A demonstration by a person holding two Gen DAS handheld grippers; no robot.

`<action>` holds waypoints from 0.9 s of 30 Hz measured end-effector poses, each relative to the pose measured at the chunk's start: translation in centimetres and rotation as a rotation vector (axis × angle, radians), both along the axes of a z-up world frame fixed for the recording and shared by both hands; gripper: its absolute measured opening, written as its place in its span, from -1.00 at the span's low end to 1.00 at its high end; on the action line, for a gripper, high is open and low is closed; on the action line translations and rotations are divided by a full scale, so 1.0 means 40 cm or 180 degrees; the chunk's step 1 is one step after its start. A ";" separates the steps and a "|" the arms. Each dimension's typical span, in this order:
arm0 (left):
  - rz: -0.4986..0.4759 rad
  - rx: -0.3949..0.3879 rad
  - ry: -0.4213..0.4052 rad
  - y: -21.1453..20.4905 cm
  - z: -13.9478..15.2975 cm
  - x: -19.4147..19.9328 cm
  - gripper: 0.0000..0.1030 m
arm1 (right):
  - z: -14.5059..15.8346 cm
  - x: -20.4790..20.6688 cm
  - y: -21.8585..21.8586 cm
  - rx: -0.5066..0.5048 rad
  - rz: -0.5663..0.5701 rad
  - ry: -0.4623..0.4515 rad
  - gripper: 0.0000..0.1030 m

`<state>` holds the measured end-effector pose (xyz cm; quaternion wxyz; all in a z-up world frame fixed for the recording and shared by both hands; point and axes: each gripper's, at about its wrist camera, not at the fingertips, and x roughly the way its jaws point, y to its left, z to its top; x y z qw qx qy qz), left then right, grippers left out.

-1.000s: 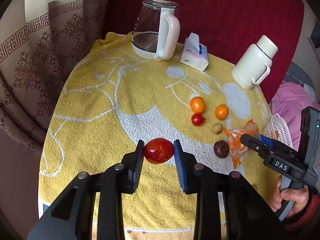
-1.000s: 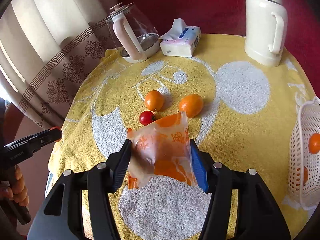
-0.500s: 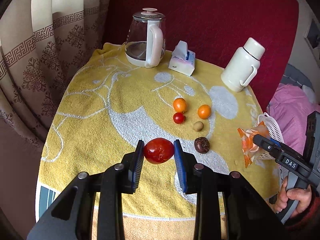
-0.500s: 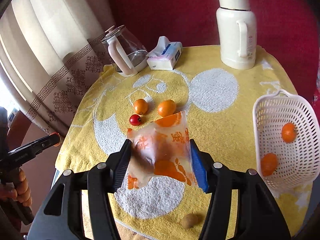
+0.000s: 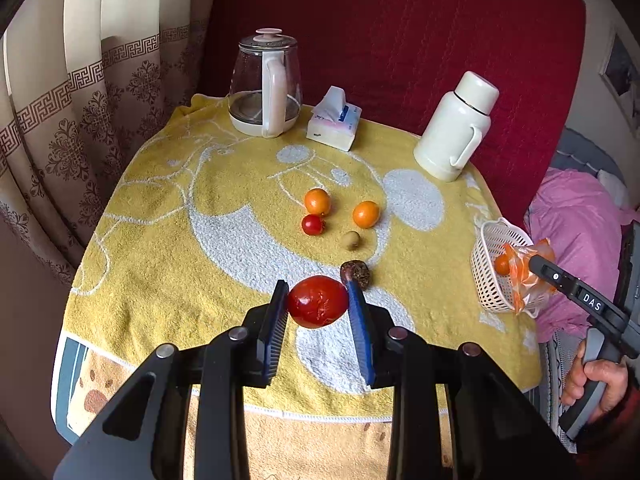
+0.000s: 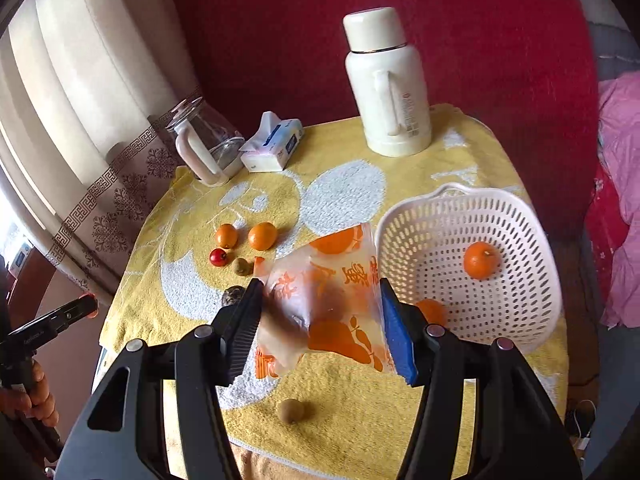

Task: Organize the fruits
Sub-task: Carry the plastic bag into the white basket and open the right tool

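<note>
My left gripper [image 5: 318, 302] is shut on a red tomato [image 5: 318, 301], held above the near part of the yellow towel [image 5: 200, 208]. A clear packet printed with oranges [image 6: 328, 292] sits pinched in my right gripper [image 6: 320, 300], just left of the white basket [image 6: 520, 216], which has two oranges [image 6: 481, 260] inside. On the towel lie two oranges [image 5: 317, 201] [image 5: 365, 214], a cherry tomato [image 5: 313, 225], a small tan fruit [image 5: 351, 239] and a dark wrinkled fruit [image 5: 360, 273]. Another tan fruit [image 6: 291, 411] lies near the front edge.
A glass kettle [image 5: 266, 88], a tissue pack [image 5: 334, 120] and a white thermos [image 5: 456, 128] stand along the back of the table. Curtains [image 5: 60, 120] hang on the left, a red backdrop behind, pink bedding [image 5: 580, 216] on the right. A hand [image 5: 592, 380] grips the right tool.
Both grippers have pulled back and risen, each keeping its load. The right one swung right, bringing the white basket fully into its view.
</note>
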<state>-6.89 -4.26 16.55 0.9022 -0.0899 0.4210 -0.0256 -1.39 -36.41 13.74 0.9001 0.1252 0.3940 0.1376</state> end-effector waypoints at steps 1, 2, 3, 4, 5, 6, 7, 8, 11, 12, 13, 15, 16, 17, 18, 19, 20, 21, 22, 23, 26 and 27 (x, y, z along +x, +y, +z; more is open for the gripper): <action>-0.0007 -0.0002 -0.0007 -0.010 0.001 -0.004 -0.41 | 0.002 -0.002 -0.020 -0.0005 -0.0041 -0.0006 0.14; -0.0014 -0.0006 -0.0015 -0.018 0.001 -0.008 -0.41 | 0.002 -0.003 -0.040 -0.0012 -0.0086 -0.0009 0.14; -0.0019 -0.0011 -0.0021 -0.026 0.002 -0.012 -0.41 | 0.001 -0.004 -0.063 -0.0023 -0.0138 -0.0008 0.14; -0.0024 -0.0014 -0.0027 -0.036 0.003 -0.015 -0.41 | 0.000 -0.004 -0.082 -0.0034 -0.0189 -0.0005 0.14; -0.0029 -0.0015 -0.0033 -0.045 0.004 -0.019 -0.41 | -0.002 -0.006 -0.102 -0.0043 -0.0241 -0.0001 0.14; -0.0033 -0.0014 -0.0039 -0.054 0.005 -0.021 -0.41 | -0.004 -0.006 -0.122 -0.0052 -0.0290 0.0005 0.14; -0.0036 -0.0015 -0.0044 -0.062 0.006 -0.024 -0.41 | -0.007 -0.004 -0.142 -0.0062 -0.0331 0.0010 0.14; -0.0039 -0.0014 -0.0047 -0.069 0.007 -0.026 -0.41 | -0.010 -0.002 -0.159 -0.0084 -0.0370 0.0014 0.14; -0.0049 -0.0006 -0.0055 -0.089 0.010 -0.030 -0.41 | -0.026 0.007 -0.207 -0.0159 -0.0470 0.0051 0.14; -0.0051 0.0000 -0.0058 -0.096 0.010 -0.031 -0.41 | -0.033 0.010 -0.221 -0.0185 -0.0504 0.0068 0.14; -0.0053 0.0004 -0.0060 -0.100 0.011 -0.034 -0.41 | -0.039 0.013 -0.231 -0.0207 -0.0521 0.0076 0.14; -0.0055 0.0014 -0.0062 -0.108 0.012 -0.036 -0.41 | -0.055 0.021 -0.245 -0.0296 -0.0538 0.0102 0.14; -0.0055 0.0022 -0.0061 -0.113 0.012 -0.036 -0.41 | -0.063 0.023 -0.248 -0.0339 -0.0533 0.0111 0.14; -0.0053 0.0029 -0.0060 -0.117 0.014 -0.036 -0.41 | -0.072 0.027 -0.251 -0.0373 -0.0519 0.0126 0.14; -0.0053 0.0037 -0.0061 -0.121 0.015 -0.036 -0.41 | -0.080 0.031 -0.252 -0.0395 -0.0503 0.0141 0.14; -0.0054 0.0044 -0.0063 -0.124 0.016 -0.036 -0.41 | -0.087 0.036 -0.249 -0.0416 -0.0479 0.0153 0.14; -0.0056 0.0051 -0.0066 -0.126 0.017 -0.037 -0.41 | -0.095 0.042 -0.247 -0.0442 -0.0452 0.0161 0.14; -0.0056 0.0058 -0.0071 -0.129 0.018 -0.037 -0.41 | -0.103 0.048 -0.244 -0.0479 -0.0428 0.0166 0.14; -0.0055 0.0063 -0.0074 -0.131 0.020 -0.038 -0.41 | -0.110 0.055 -0.237 -0.0511 -0.0410 0.0170 0.14; -0.0055 0.0067 -0.0075 -0.133 0.021 -0.037 -0.41 | -0.115 0.061 -0.234 -0.0526 -0.0388 0.0168 0.14; -0.0060 0.0085 -0.0078 -0.139 0.023 -0.037 -0.41 | -0.128 0.077 -0.226 -0.0574 -0.0340 0.0173 0.14; -0.0063 0.0090 -0.0077 -0.140 0.023 -0.037 -0.41 | -0.131 0.082 -0.221 -0.0599 -0.0325 0.0175 0.14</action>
